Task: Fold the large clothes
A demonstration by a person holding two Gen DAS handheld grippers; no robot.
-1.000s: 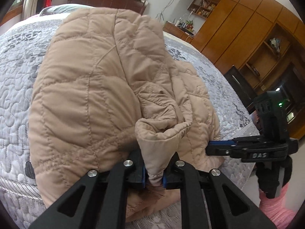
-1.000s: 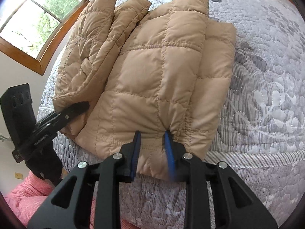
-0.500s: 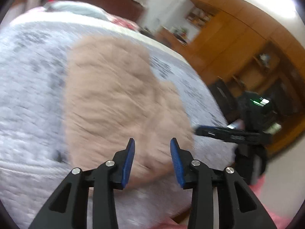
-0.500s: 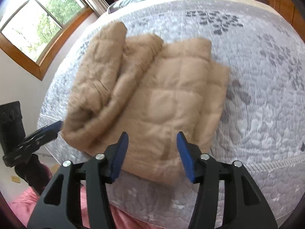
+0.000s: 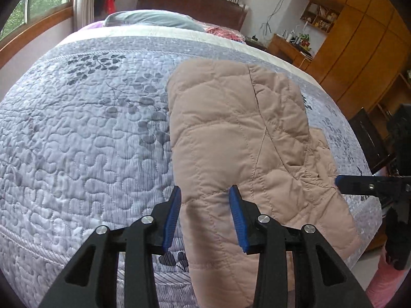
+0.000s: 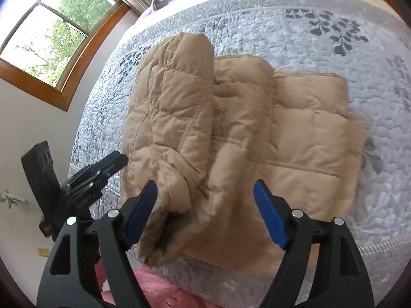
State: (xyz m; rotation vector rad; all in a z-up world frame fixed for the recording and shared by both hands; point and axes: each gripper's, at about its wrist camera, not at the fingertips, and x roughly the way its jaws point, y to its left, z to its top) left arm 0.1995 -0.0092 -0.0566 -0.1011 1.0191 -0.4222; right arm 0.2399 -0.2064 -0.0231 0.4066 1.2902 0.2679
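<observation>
With tan quilted jacket (image 6: 282, 138) folded on bedspread (image 5: 77, 154), left gripper (image 5: 204, 215) and right gripper (image 6: 205, 213) spread, empty, jaws just opening: you've released; next likely tidy loose sleeve.

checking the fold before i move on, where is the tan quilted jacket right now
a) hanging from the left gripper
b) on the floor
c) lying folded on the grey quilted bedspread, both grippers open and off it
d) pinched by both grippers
c: the tan quilted jacket rests folded on the grey quilted bedspread, while the left gripper and right gripper stand open, with no pad pressing on it.
</observation>
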